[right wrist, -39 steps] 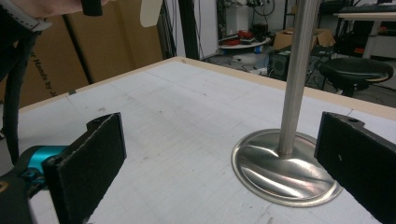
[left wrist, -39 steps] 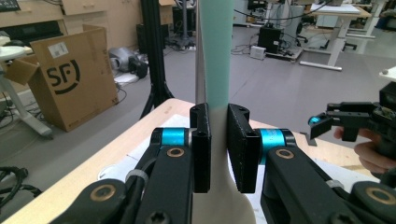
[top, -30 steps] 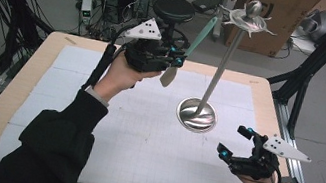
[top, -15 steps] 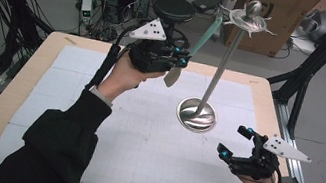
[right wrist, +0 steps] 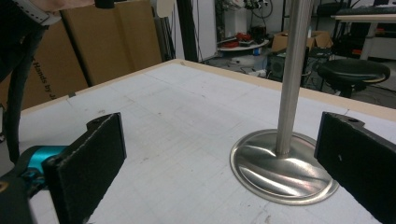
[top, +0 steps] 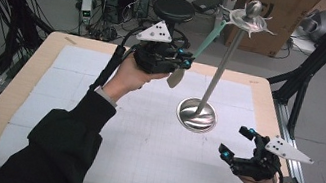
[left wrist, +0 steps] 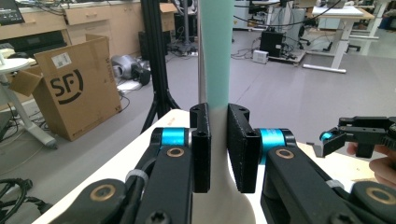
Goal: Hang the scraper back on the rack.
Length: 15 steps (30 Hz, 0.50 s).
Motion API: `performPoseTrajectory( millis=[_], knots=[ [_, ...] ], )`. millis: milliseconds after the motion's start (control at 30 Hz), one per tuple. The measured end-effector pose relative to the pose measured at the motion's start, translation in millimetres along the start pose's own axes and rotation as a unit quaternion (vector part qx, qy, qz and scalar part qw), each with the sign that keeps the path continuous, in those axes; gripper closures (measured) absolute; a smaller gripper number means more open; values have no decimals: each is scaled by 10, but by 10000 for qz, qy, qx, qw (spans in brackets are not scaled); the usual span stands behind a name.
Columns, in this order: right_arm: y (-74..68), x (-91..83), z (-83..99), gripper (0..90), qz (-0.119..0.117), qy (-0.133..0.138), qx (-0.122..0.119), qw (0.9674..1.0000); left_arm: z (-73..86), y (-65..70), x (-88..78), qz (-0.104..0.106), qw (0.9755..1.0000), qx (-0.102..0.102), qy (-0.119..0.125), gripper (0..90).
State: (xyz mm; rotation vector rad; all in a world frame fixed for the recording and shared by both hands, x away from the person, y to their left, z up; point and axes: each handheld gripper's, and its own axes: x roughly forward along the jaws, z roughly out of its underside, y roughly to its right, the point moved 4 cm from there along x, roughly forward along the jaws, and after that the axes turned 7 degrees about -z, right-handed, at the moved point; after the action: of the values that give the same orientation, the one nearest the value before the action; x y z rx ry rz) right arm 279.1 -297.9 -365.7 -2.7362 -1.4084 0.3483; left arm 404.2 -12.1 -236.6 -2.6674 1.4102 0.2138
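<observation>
Evidently the left tool [top: 182, 62] is clenched on the neck of a mint-handled spatula [top: 206, 41], whose handle tip reaches up to the hook ring of the metal stand [top: 219, 66] on the surface [top: 47, 101]. To hang it well, the person should likely steady the wrist, seat the handle's end on a hook, and only then let go. The right tool [top: 242, 146] rests released near the stand's base.

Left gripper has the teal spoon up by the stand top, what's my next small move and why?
Probably ease the left gripper up toward the stand's top disc: it is shut on the teal spoon, whose handle tip sits at the disc's edge. The open right gripper rests low.
</observation>
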Motion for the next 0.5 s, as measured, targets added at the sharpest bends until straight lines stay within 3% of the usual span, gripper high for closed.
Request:
performPoseTrajectory(
  millis=[500],
  knots=[
    [-1, -4, 3, 11, 3, 7, 25, 10000, 37, 42, 138, -57, 9999, -81, -45, 801]
  ],
)
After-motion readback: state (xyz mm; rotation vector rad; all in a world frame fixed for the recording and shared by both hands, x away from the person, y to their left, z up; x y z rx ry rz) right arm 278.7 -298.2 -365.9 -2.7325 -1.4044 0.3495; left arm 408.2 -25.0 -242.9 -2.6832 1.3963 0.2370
